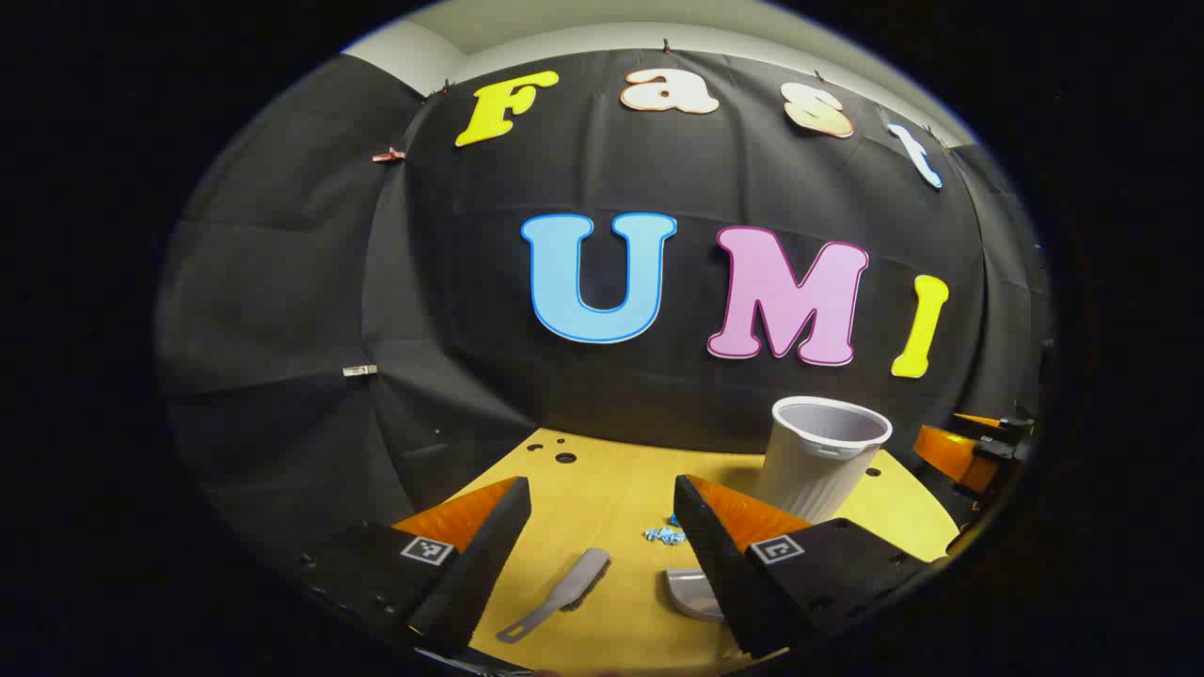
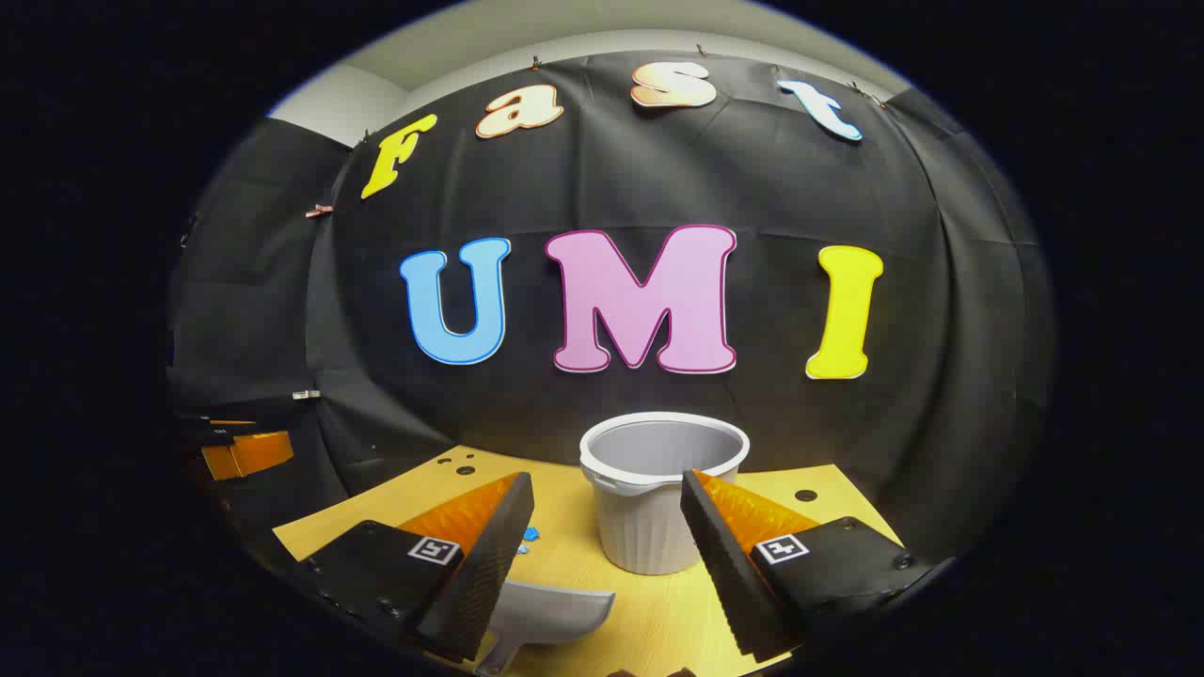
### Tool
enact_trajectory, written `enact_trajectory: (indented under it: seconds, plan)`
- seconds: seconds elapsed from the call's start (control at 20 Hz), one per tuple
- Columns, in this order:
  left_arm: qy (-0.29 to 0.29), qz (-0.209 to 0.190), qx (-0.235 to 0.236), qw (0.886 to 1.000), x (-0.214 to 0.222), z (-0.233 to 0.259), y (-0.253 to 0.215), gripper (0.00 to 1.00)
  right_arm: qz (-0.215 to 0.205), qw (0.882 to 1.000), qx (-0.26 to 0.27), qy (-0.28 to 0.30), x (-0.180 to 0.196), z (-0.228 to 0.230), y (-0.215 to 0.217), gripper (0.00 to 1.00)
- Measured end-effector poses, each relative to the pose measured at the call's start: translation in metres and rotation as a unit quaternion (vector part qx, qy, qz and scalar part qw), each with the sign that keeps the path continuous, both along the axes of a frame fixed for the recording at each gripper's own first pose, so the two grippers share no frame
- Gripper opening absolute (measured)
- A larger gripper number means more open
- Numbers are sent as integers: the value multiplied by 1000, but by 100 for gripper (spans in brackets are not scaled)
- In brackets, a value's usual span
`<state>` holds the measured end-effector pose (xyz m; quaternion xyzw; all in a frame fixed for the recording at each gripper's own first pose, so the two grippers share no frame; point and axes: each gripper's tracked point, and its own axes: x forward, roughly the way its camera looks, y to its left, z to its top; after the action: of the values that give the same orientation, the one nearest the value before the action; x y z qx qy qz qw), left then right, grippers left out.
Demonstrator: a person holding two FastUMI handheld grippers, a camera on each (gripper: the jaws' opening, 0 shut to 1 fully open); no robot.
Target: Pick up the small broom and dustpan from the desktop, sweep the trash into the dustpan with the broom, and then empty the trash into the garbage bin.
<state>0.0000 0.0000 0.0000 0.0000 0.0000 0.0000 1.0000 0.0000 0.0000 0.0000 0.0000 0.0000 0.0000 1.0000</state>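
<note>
**Both grippers hang open above the desk, nothing taken up**

Left gripper point(image 1: 602, 527), in the left gripper view, has its two fingers spread wide and empty, hovering over the yellow wooden desktop point(image 1: 611, 475). Between them, low in that view, the small grey broom point(image 1: 561, 592) lies flat on the wood, its handle running down to the left. Just to its right a little scatter of blue trash point(image 1: 664, 534) sits on the desk, and right of that the grey dustpan point(image 1: 694, 594) is partly hidden behind the right-hand finger. Farther right stands the white ribbed garbage bin point(image 1: 816, 456), upright with its mouth open, and at the far right edge the other gripper point(image 1: 974, 451) peeks in, well apart from the bin.

Right gripper point(image 2: 602, 527), in the right gripper view, is likewise parted and holds nothing. At that view's far left the other gripper point(image 2: 240, 449) shows dimly. A speck of the blue trash point(image 2: 530, 534) peeps out beside the left-hand finger, and the dustpan point(image 2: 550, 611) lies near the bottom, with part of its hollow in view. The garbage bin point(image 2: 658, 498) stands dead ahead between the fingers, so that its inside wall can be seen. The desktop point(image 2: 828, 512) has dark round holes near its back edge.
</note>
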Motion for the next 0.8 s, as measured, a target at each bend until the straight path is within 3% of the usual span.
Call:
enact_trajectory:
  seconds: [0.25, 0.55, 0.8]
  plan:
    - [22, -11, 20, 1000, 15, -12, 20, 98, -20, 999, 27, 36, 6, -14, 9, 97]
    - [31, -61, 38, 997, 27, -20, 22, 99, -58, 996, 36, 62, 7, -26, 12, 98]
    - [52, -109, 68, 990, 28, -40, 13, 99, -61, 994, 40, 81, 5, -40, 25, 99]
